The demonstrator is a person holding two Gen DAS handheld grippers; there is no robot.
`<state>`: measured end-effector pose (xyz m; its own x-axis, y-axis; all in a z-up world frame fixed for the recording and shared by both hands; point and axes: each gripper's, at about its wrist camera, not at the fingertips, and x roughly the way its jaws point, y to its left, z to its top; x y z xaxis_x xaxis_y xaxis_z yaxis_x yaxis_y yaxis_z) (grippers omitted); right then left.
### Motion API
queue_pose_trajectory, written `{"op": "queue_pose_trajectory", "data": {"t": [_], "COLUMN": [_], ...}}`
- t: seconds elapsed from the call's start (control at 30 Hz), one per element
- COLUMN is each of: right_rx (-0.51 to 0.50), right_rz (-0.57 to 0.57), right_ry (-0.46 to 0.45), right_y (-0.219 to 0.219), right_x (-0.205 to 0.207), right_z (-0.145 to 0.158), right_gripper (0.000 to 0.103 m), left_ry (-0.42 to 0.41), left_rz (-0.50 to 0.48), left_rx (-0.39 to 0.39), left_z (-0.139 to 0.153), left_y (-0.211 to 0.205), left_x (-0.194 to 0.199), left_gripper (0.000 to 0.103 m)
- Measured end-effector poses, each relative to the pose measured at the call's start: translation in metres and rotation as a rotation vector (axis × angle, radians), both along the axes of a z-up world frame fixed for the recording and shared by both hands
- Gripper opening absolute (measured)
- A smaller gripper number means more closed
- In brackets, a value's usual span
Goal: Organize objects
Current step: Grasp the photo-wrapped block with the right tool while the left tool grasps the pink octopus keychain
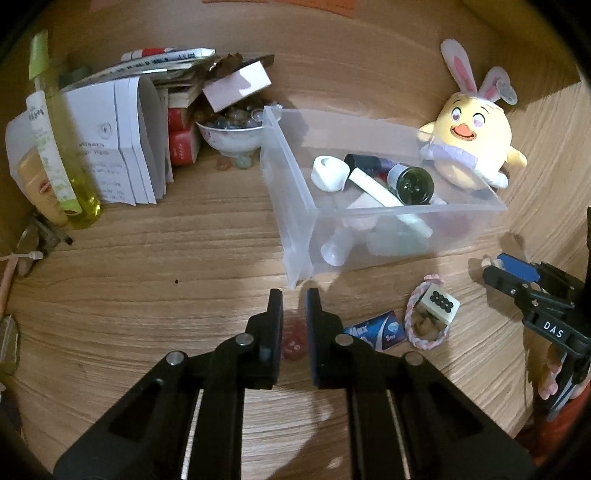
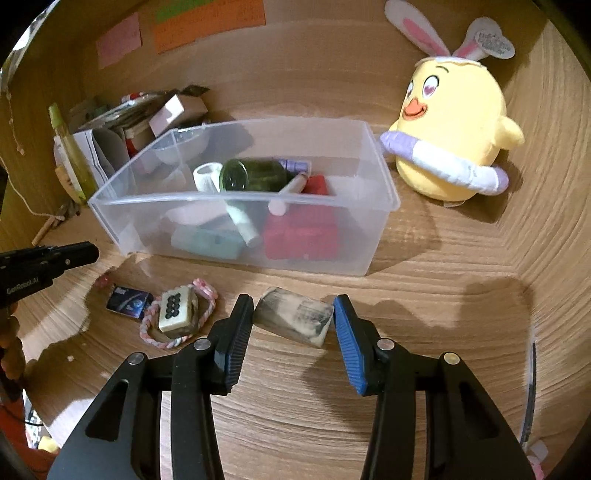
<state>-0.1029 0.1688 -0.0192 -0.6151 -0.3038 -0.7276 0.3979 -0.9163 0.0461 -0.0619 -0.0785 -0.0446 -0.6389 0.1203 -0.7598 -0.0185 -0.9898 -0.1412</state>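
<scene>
Wood surface: a grained desk [image 1: 155, 258] with a wooden back wall carrying pink and orange paper notes [image 2: 207, 18].
Far left: a yellow-green spray bottle [image 1: 62, 147] standing upright, with folded white leaflets [image 1: 122, 147] leaning just beside it.
Behind the leaflets: a white bowl [image 1: 231, 138] heaped with glass pebbles, a pale box tilted above it.
Left tongs: the left gripper [image 1: 294, 325] held low over the desk, its jaws a narrow gap apart, straddling a small reddish bead [image 1: 293, 345]; I cannot tell whether the pads touch it.
Middle: a clear plastic bin [image 2: 384, 173] on the desk, holding a green glass jar [image 2: 255, 175] on its side, a white ring-shaped piece [image 2: 205, 177], a white stick [image 2: 291, 186], a red block [image 2: 303, 230] and a pale teal piece [image 2: 210, 242].
In front of the bin: a small blue packet [image 2: 129, 300], then a pink-and-white braided loop [image 2: 177, 314] with a mahjong tile [image 2: 178, 310] lying on it.
Right tongs: the right gripper [image 2: 293, 314] spread wide, a smudged cream eraser [image 2: 293, 316] lying on the desk between its jaws, near both pads but not gripped.
Far right: a yellow chick plush [image 2: 454, 125] with bunny ears, sitting just beside the bin's right end.
</scene>
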Motion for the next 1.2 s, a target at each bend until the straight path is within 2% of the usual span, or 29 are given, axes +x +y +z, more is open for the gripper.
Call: {"op": "queue_pose_trajectory", "data": {"t": [0.17, 0.33, 0.43, 0.67, 0.77, 0.9, 1.03, 1.2], "right_rx": [-0.01, -0.007, -0.008, -0.019, -0.019, -0.023, -0.029, -0.043], "right_rz": [0.007, 0.012, 0.011, 0.014, 0.012, 0.007, -0.001, -0.002], "right_ry": [-0.004, -0.013, -0.018, -0.028, -0.031, -0.031, -0.031, -0.016], "right_y": [0.001, 0.001, 0.002, 0.0, -0.001, 0.001, 0.003, 0.005], "right_x": [0.002, 0.004, 0.004, 0.006, 0.007, 0.008, 0.006, 0.005], "right_z": [0.002, 0.0, 0.0, -0.002, -0.003, -0.003, -0.002, 0.006], "right_gripper": [0.042, 0.042, 0.042, 0.042, 0.042, 0.042, 0.042, 0.042], "left_ry": [-0.031, -0.085, -0.094, -0.09, -0.077, -0.056, -0.057, -0.004], "left_rz": [-0.013, -0.018, -0.016, -0.024, -0.036, -0.039, -0.031, -0.003], "left_rx": [-0.006, -0.006, -0.002, -0.014, -0.056, -0.144, -0.116, -0.082], "left_z": [-0.006, -0.021, -0.025, -0.026, -0.026, -0.027, -0.026, -0.01], "left_y": [0.003, 0.002, 0.0, 0.002, 0.01, 0.02, 0.017, 0.01], "left_x": [0.0, 0.002, 0.004, 0.001, 0.0, 0.004, 0.007, 0.015], "left_gripper": [0.014, 0.028, 0.031, 0.032, 0.032, 0.02, 0.02, 0.02]}}
